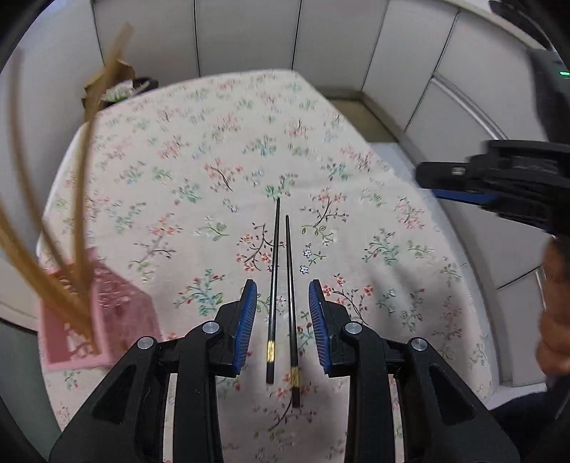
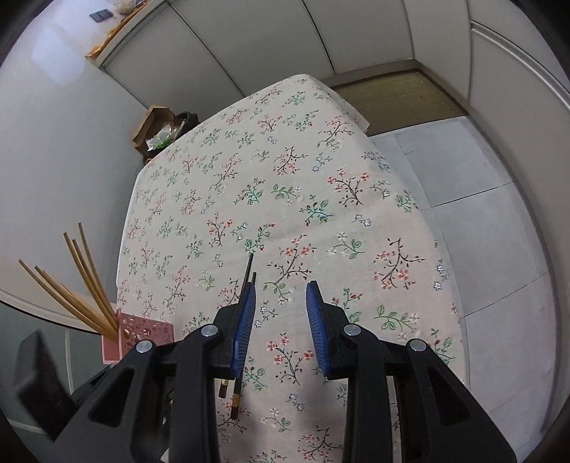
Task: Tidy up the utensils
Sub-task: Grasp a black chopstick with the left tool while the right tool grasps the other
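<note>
Two black chopsticks point(image 1: 281, 285) with gold bands lie side by side on the floral tablecloth point(image 1: 221, 149). My left gripper point(image 1: 283, 295) is open and hovers over them, one finger on each side. A pink perforated holder point(image 1: 96, 317) with several wooden chopsticks point(image 1: 42, 270) stands at the table's left edge. My right gripper point(image 2: 281, 299) is open and empty; it also shows in the left wrist view point(image 1: 498, 181) at the right. In the right wrist view the black chopsticks point(image 2: 245, 281) lie partly hidden behind the left finger, and the pink holder point(image 2: 139, 331) stands at the left.
A brown cardboard box point(image 2: 153, 124) with rubbish stands on the floor beyond the table's far left corner. White cabinet walls point(image 1: 249, 32) surround the table. Grey floor tiles point(image 2: 481, 213) lie to the right of the table.
</note>
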